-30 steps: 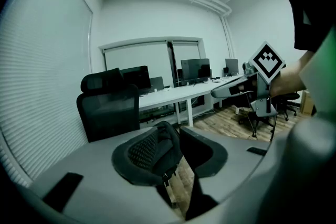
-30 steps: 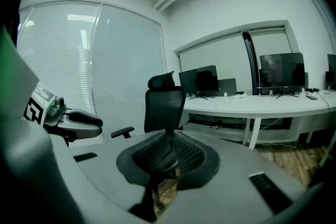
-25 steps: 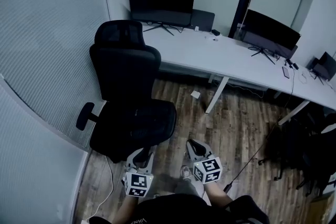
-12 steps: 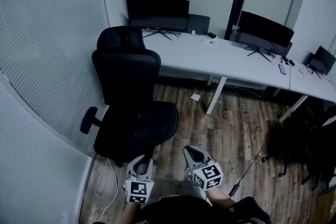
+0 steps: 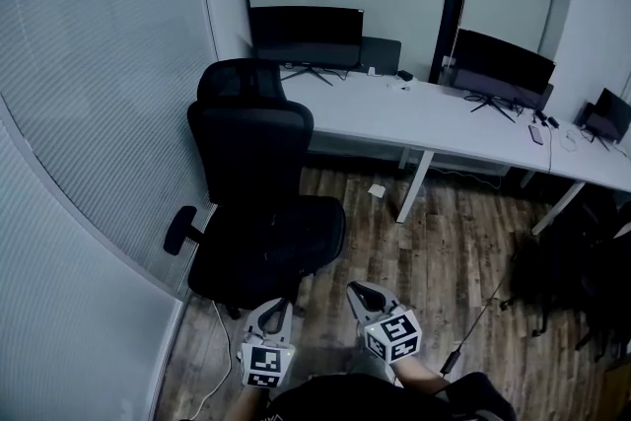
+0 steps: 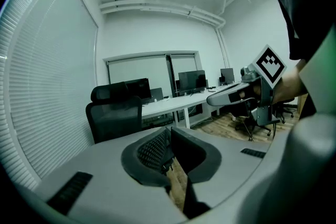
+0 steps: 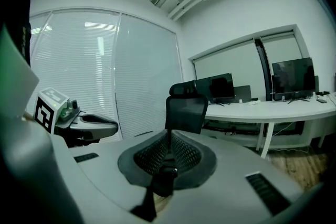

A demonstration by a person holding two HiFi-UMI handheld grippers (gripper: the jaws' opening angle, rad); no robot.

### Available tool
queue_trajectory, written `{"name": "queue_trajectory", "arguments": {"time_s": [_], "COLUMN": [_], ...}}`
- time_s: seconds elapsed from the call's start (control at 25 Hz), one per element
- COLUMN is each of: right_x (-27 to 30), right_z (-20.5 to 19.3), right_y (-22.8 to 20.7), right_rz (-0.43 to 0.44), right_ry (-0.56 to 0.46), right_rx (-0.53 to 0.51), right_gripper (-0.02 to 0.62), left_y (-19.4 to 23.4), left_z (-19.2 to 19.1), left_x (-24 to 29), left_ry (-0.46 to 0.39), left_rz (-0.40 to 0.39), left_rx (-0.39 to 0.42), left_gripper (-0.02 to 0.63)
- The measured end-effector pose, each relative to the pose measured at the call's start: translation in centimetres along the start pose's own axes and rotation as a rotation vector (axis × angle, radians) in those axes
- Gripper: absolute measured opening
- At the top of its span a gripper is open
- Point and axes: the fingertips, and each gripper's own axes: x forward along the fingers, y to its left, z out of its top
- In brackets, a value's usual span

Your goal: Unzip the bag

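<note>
Head view: left gripper (image 5: 277, 304) and right gripper (image 5: 354, 290) sit at bottom centre of the frame, held low and side by side over the brown wood-plank floor (image 5: 444, 251), just apart from each other. Left claw is closing, fingers almost pressed together, with nothing between them; its own view shows only floor through the thin gap. Right claw is pressed fully together and empty. A black mesh-back office chair (image 5: 258, 202) fills centre left, just above the left gripper. A long white desk (image 5: 463, 118) runs from upper centre to the right edge. A wide black monitor (image 5: 306, 36) stands at its left end and a second black monitor (image 5: 501, 62) further right. White slatted blinds (image 5: 89, 113) cover the whole left side. A small white box (image 5: 376, 191) lies on the floor by the desk leg, and a thin white cable (image 5: 212, 365) trails at lower left. Bag: cannot tell for sure. A dark bulky heap (image 5: 582, 286) at the right edge, on the floor below the desk, is too dark to make out, and it lies well apart from both grippers.
</note>
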Motion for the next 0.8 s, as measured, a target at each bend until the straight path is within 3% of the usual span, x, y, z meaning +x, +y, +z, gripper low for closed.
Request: {"name": "queue_trajectory", "arguments": {"time_s": [0.8], "right_x": [-0.2], "right_z": [-0.8], "right_y": [2.1], "right_rz": [0.015], "right_ry": [0.017], "right_rx": [-0.037], "right_gripper": [0.046], "left_y": [-0.8], "left_z": [-0.1], "left_x": [-2.1], "left_ry": [-0.011], "left_rz": [0.009], "left_rx": [-0.008], "left_gripper": [0.020]}}
